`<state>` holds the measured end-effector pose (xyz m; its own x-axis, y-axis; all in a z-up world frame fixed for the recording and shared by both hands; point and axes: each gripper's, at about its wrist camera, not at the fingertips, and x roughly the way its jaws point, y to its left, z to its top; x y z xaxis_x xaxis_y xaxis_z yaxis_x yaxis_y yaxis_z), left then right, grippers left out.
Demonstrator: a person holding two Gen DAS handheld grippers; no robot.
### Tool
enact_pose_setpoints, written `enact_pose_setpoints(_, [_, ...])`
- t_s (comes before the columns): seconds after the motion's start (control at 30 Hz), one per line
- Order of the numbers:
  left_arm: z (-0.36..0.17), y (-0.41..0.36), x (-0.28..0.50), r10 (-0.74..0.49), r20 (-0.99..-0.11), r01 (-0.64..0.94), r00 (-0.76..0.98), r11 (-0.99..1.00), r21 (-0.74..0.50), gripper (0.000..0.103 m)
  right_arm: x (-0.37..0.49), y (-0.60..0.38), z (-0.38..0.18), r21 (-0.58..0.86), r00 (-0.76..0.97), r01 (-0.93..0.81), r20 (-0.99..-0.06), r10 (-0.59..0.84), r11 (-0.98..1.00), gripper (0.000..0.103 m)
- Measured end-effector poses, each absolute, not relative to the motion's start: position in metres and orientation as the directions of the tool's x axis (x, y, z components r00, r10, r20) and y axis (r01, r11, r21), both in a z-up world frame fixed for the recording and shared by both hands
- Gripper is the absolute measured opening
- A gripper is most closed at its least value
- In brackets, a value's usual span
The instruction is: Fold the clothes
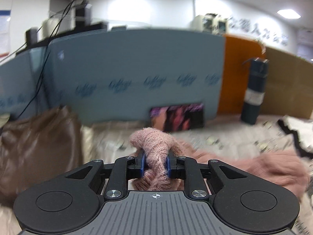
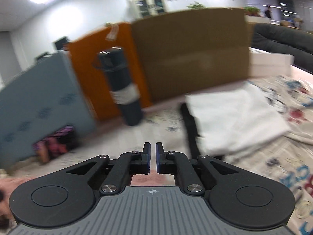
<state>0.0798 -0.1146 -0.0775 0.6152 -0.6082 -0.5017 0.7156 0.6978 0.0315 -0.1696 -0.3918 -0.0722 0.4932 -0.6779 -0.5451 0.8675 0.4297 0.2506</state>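
Note:
My left gripper point(image 1: 156, 161) is shut on a bunched fold of the pink knitted sweater point(image 1: 156, 146), held above the table. The rest of the sweater point(image 1: 273, 168) trails down to the right over the printed cloth. My right gripper point(image 2: 153, 152) is nearly shut with a narrow gap between the pads and holds nothing. A bit of pink knit point(image 2: 152, 179) shows below its fingers. A folded white garment with black trim point(image 2: 234, 117) lies ahead to the right of it, also in the left wrist view point(image 1: 299, 131).
A dark blue bottle point(image 1: 254, 92) point(image 2: 121, 86) stands at the back by blue point(image 1: 137, 74), orange point(image 2: 88, 58) and cardboard point(image 2: 191, 51) panels. A brown leather bag point(image 1: 37, 146) sits at the left. A pink-purple picture point(image 1: 178, 117) leans on the blue panel.

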Motion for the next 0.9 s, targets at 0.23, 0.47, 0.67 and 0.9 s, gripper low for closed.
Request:
enact_pose_setpoints(0.23, [-0.091,-0.113,0.086,-0.523,-0.533,0.694,0.665,0.696,0.184,0.044,-0.174,-0.396,-0.089,0.216,0.49,0.861,-0.594,-0.638,0.46,0.036])
enact_pose_setpoints(0.47, [-0.086,-0.122,0.092,-0.525,-0.525,0.729,0.67,0.6,0.33,0.077,-0.133,-0.363,-0.1,0.111,0.569,0.722,-0.657,-0.495,0.683,0.085])
enact_pose_setpoints(0.67, [-0.085,-0.156,0.076,-0.687,-0.574,0.89,0.446,0.271,0.366,0.088,-0.089,-0.345,-0.121,-0.003,0.584,0.548,-0.715,-0.385,0.836,0.087])
enact_pose_setpoints(0.9, [-0.114,-0.192,0.08,-0.707,-0.632,0.941,0.317,0.15,0.304,0.088,-0.059,-0.34,-0.151,-0.07,0.541,0.469,-0.766,-0.349,0.881,0.091])
